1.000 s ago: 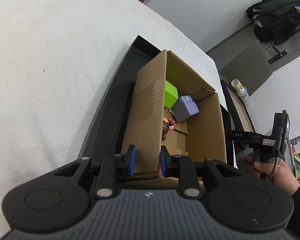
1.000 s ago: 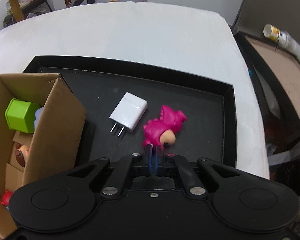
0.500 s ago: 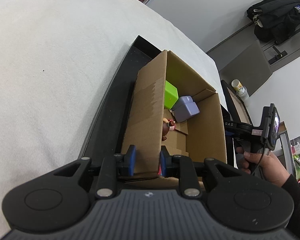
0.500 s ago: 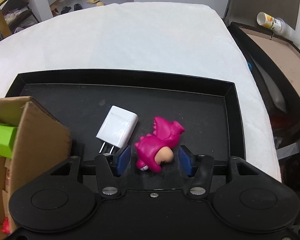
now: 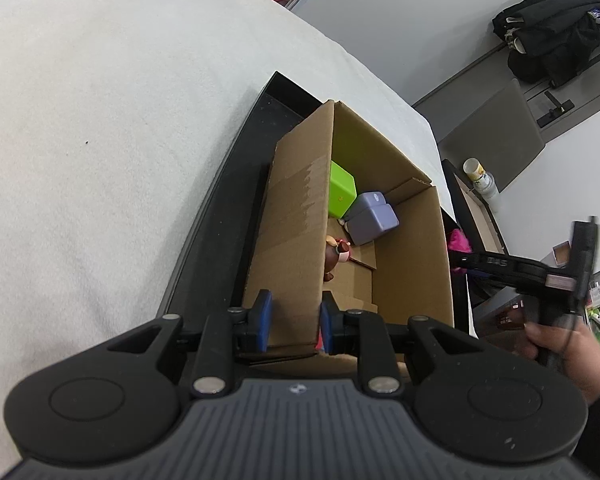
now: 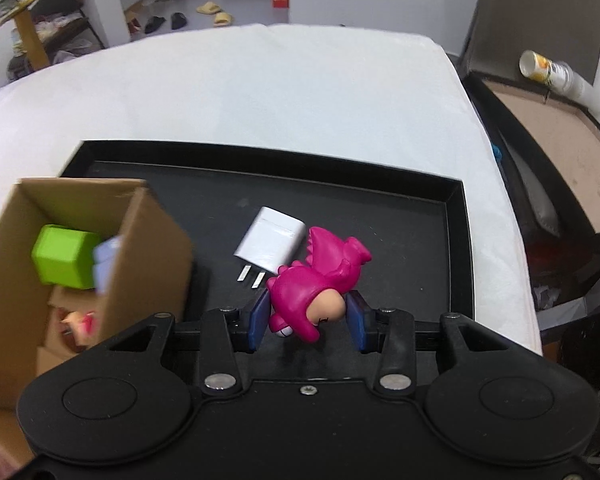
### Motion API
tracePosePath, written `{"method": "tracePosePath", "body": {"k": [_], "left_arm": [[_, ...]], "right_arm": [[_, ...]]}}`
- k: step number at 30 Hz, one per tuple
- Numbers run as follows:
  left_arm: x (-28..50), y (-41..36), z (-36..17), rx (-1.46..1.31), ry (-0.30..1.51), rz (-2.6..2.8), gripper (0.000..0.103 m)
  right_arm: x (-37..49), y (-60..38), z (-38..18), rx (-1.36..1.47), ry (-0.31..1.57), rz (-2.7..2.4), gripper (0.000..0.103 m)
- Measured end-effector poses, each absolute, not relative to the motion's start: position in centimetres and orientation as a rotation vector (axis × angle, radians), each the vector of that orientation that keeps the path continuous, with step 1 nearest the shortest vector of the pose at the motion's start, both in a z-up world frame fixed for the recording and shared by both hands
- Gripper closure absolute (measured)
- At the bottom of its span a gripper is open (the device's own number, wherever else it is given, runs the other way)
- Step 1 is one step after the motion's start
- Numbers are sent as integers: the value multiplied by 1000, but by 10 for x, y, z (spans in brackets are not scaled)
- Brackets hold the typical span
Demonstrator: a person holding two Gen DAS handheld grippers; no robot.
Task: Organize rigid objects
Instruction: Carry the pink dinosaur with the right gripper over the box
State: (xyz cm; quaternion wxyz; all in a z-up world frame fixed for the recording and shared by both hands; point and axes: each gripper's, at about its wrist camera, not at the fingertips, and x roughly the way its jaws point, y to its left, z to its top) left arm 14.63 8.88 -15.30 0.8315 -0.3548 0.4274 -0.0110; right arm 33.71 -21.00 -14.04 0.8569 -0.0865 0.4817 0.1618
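Right gripper (image 6: 307,316) clamps the magenta plastic dinosaur figure (image 6: 314,280); left gripper (image 5: 293,316) pinches the brown cardboard box (image 5: 412,264) wall (green cube (image 6: 62,255) already inside). White charger (image 6: 269,240), beyond the fingers, remains.

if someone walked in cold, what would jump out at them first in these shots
Most eye-catching is the hot-pink dinosaur-suited toy figure, held between the blue pads of the right hand-held gripper above the black tray, with a white plug charger lying just behind it. Next comes the open brown cardboard box, its wall pinched by the left hand-held gripper, with a lime-green cube inside.
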Motion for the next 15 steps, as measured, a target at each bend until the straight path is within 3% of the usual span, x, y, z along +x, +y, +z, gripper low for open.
{"method": "tracePosePath", "body": {"k": [15], "left_arm": [[145,89,-152,-757,906,-25,80]], "right_arm": [[289,-172,-72,-259,938,505,63]]}}
